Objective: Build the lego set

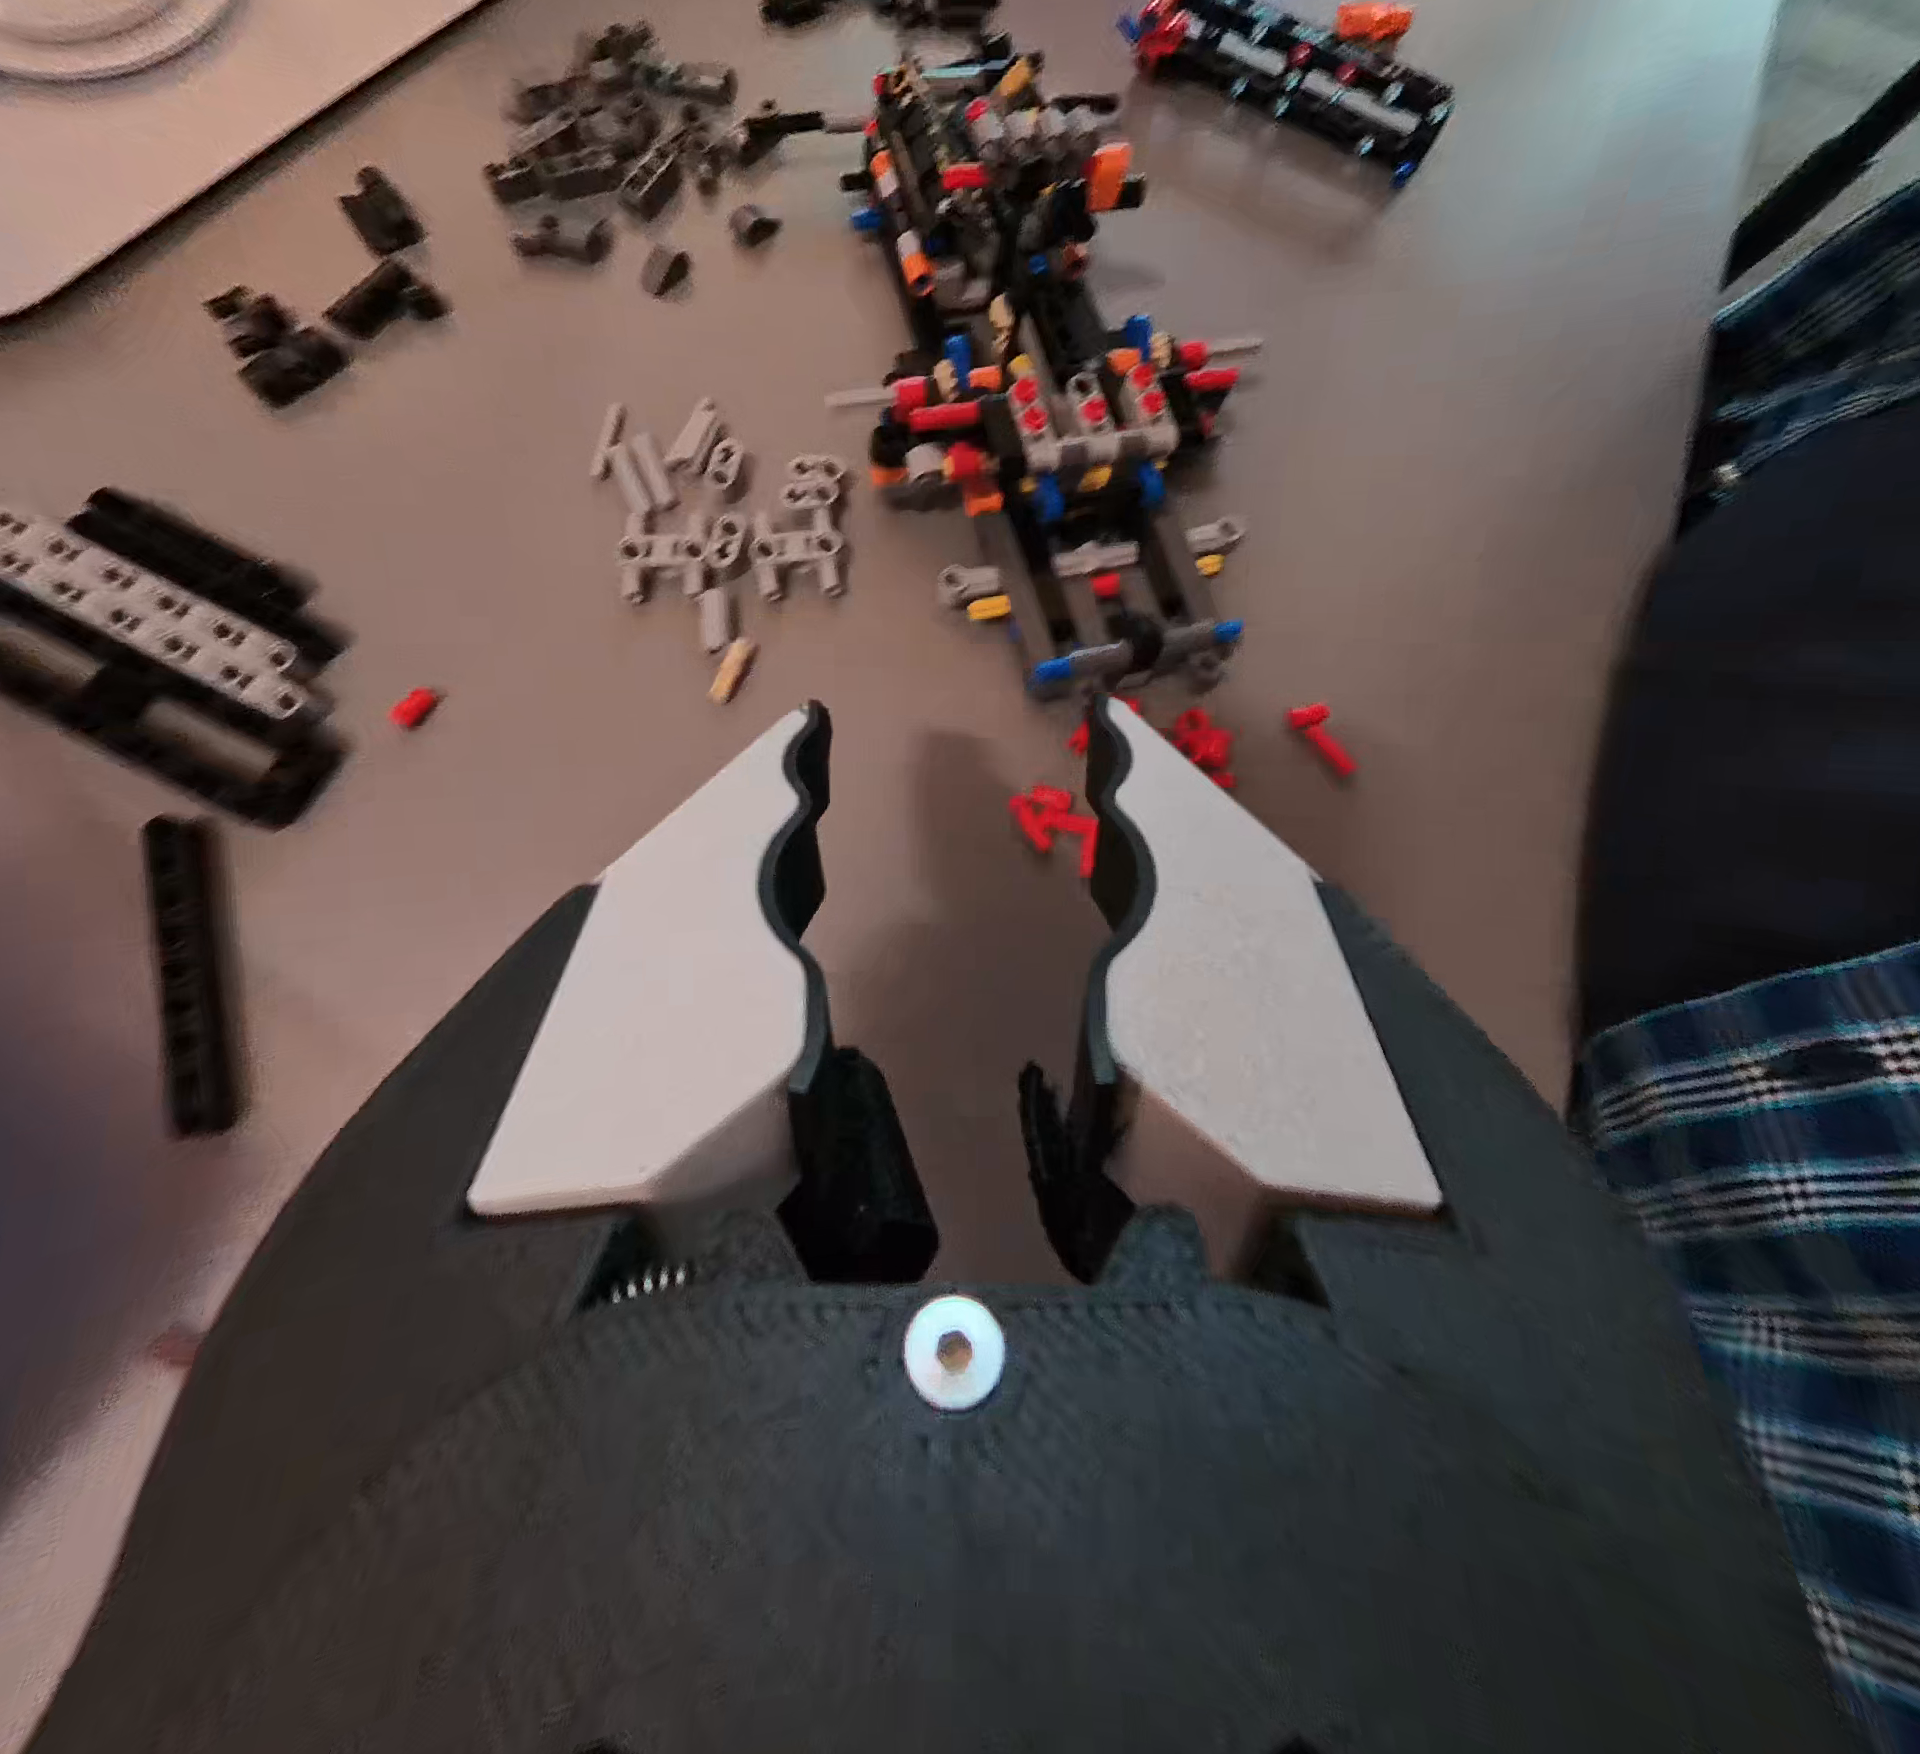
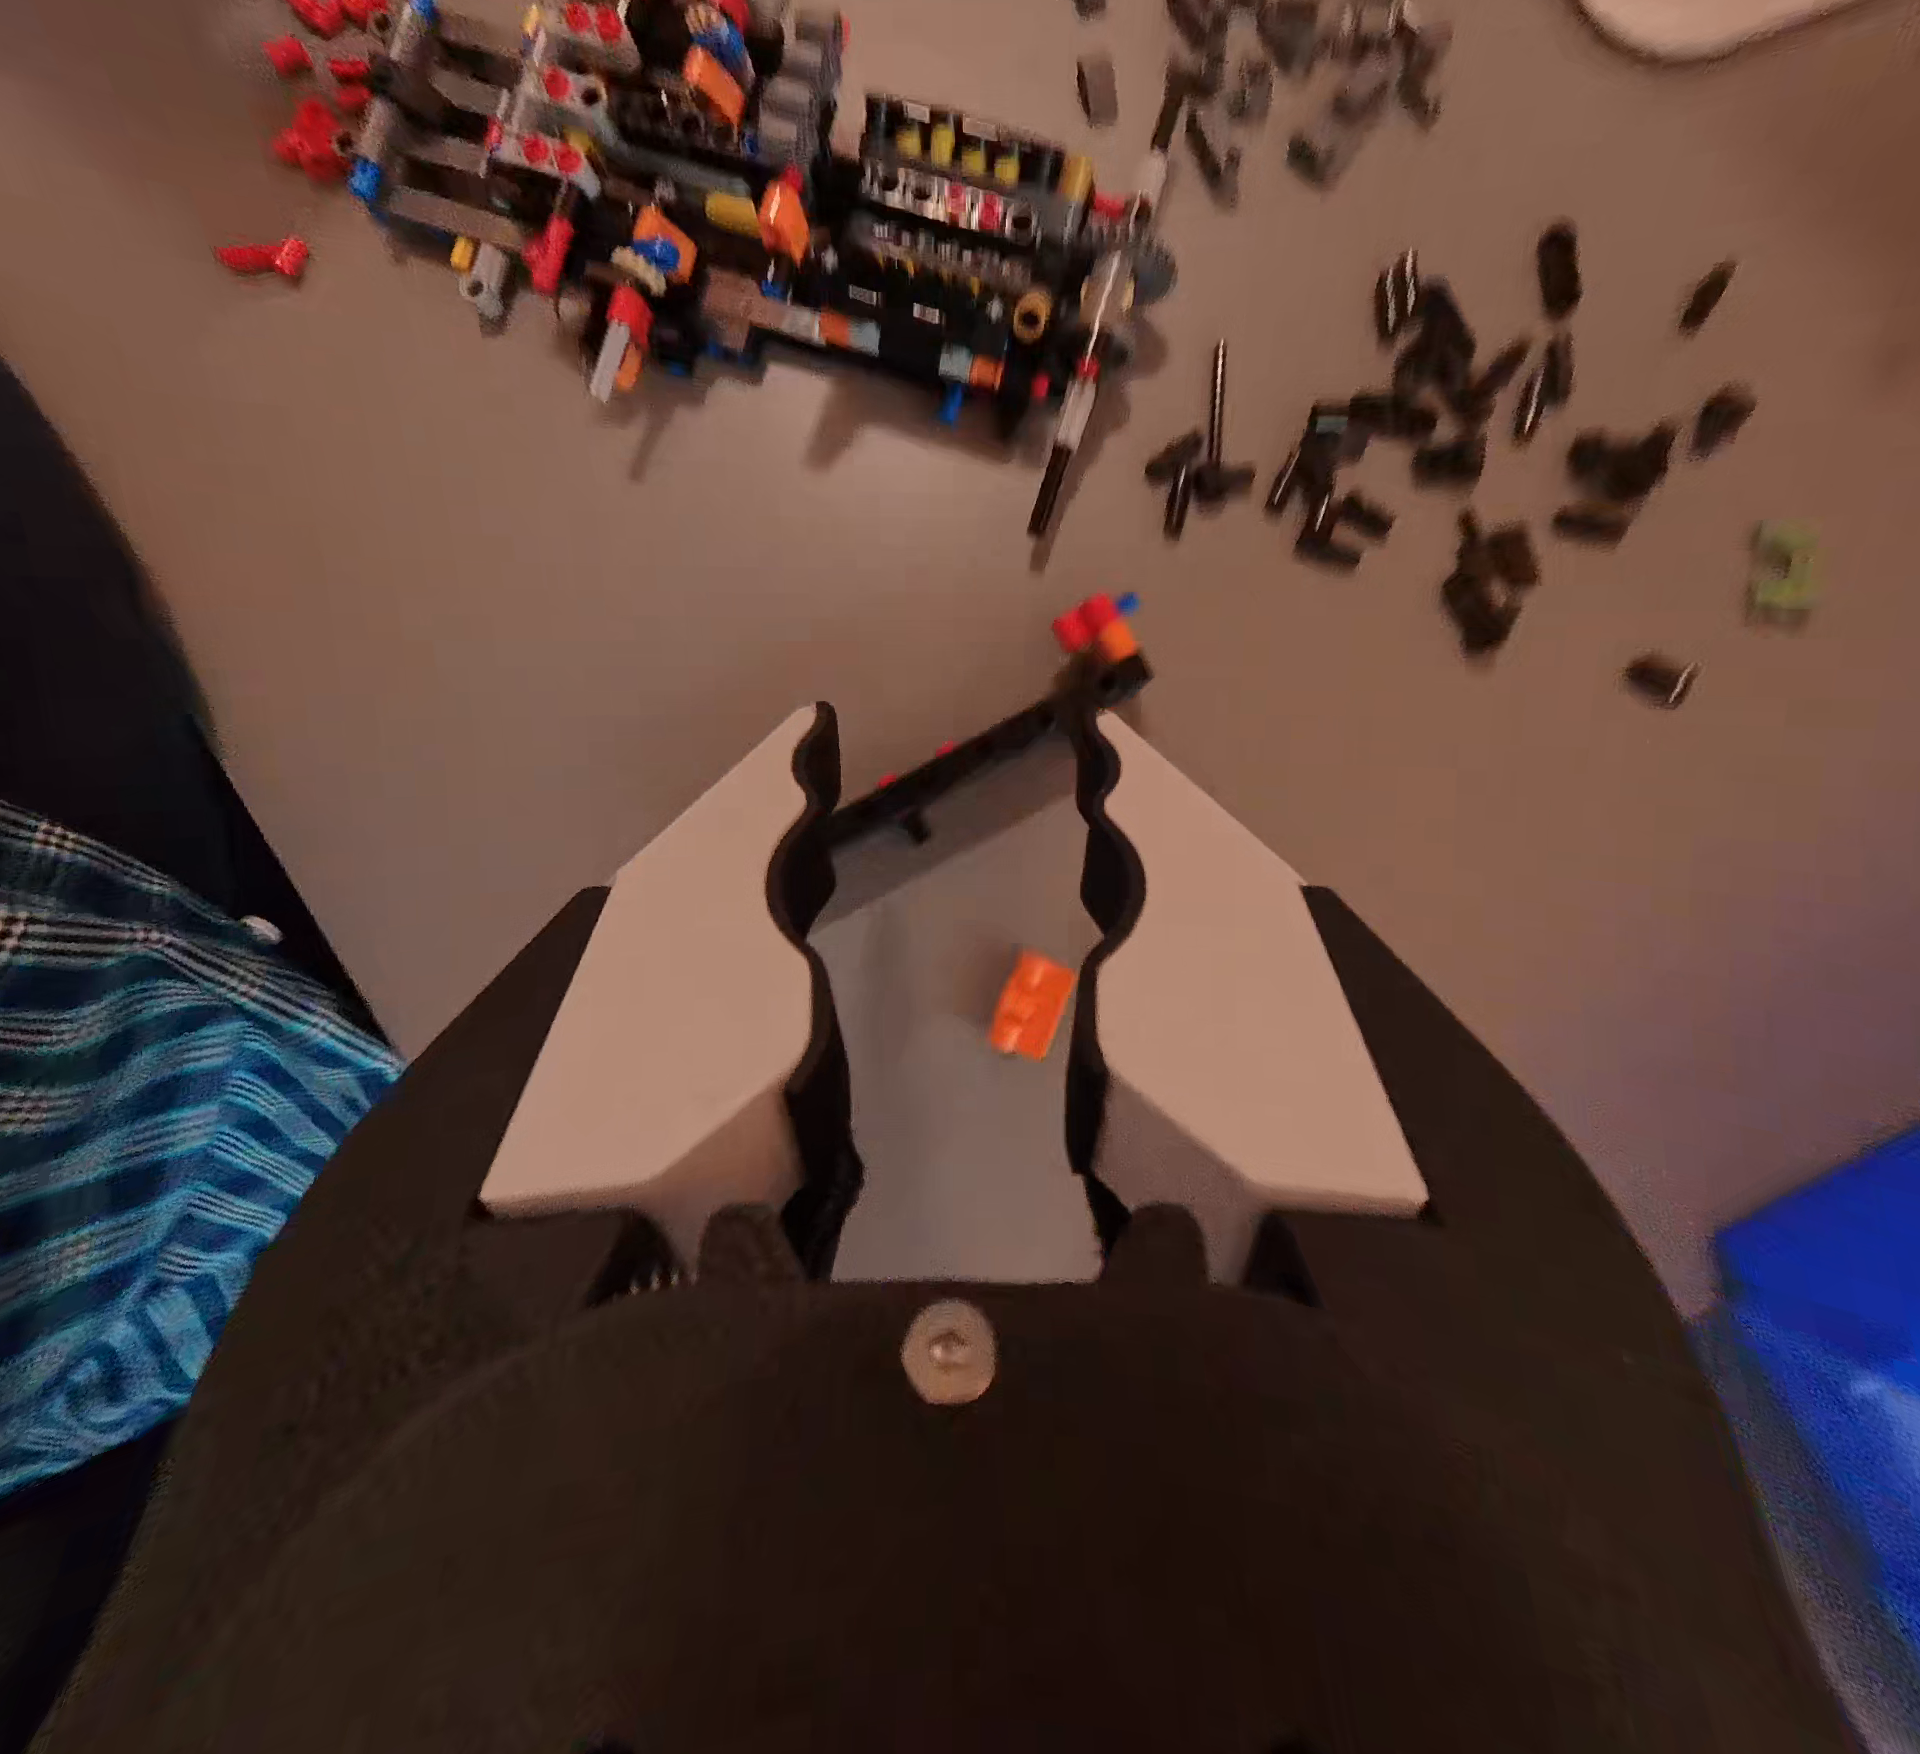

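Note:
The long multicoloured lego chassis [image 1: 1039, 354] lies on the grey table, just ahead of my left gripper [image 1: 961, 715], which is open and empty, with its right fingertip near the chassis's near end. The chassis also shows in the right wrist view [image 2: 727, 187]. A smaller black assembly [image 1: 1288, 73] lies beyond the chassis. My right gripper [image 2: 956, 717] is open. That black assembly, with red and orange ends [image 2: 966, 769], runs slantwise between its fingertips. I cannot tell whether it touches them. A loose orange piece [image 2: 1029, 1003] lies between the fingers.
Loose piles lie around: red pins [image 1: 1195, 748], grey connectors [image 1: 727, 509], dark pieces [image 1: 613, 135], a black and grey frame [image 1: 156, 655] and a black beam [image 1: 192, 977]. A placemat [image 1: 343, 42] bearing a glass sits far left. A person's plaid sleeve [image 1: 1766, 1133] is at the right. The left gripper's tips are roughly 25 cm from the right gripper's. About 15 cm separates my left fingertips from the black beam [image 1: 192, 977].

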